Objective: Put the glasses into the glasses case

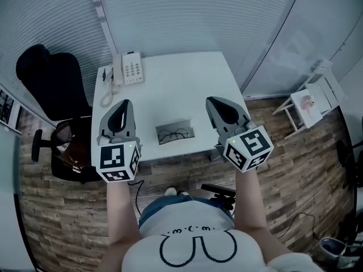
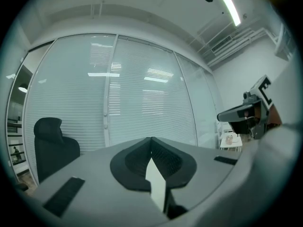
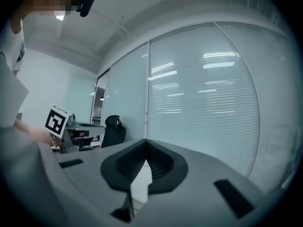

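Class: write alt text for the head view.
From above, thin-rimmed glasses lie in a grey rectangular case at the near edge of the white table. The left hand-held gripper and right hand-held gripper, both shut, hover either side; a white telephone sits far left.

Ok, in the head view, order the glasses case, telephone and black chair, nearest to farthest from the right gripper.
From the right gripper:
1. Glasses case, just left, by the table's front edge.
2. Telephone, at the table's far left corner.
3. Black chair, off the table's left side.
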The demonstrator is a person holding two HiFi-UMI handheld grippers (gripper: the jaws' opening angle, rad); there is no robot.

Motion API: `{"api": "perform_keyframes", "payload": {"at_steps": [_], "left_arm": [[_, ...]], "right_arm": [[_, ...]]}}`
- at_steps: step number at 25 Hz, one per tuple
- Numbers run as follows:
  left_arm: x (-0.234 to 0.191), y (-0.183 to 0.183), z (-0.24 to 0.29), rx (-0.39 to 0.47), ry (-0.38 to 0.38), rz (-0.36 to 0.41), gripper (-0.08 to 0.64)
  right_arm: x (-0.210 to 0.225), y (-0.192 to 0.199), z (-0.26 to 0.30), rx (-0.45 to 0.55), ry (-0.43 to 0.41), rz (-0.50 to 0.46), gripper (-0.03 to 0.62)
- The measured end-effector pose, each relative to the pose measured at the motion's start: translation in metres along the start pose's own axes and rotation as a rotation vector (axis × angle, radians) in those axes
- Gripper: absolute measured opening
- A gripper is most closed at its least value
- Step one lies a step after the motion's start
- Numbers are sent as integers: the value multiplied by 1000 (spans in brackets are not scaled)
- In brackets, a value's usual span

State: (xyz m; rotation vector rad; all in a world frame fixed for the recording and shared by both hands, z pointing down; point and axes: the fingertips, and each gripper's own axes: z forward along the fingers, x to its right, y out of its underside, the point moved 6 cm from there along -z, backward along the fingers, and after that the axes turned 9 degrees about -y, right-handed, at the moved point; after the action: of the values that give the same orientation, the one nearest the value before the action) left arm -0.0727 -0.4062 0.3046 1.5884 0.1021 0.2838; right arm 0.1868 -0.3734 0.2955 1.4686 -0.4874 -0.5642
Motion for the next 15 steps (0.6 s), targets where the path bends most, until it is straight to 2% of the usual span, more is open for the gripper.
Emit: {"api": "perform_keyframes", "payload": {"at_steps": [4,9,15], "left_arm": [[5,-15,-4,45,12,4,15],[9,-30,-9,94,15,17,15],[10,-44,-13,131,7,20,15]], "right_arm": [[-5,-23,-18,40,93,-79,11],[-6,-32,-28,67,195,-135,11],[-9,-41,-34,96,222,-168,11]]}}
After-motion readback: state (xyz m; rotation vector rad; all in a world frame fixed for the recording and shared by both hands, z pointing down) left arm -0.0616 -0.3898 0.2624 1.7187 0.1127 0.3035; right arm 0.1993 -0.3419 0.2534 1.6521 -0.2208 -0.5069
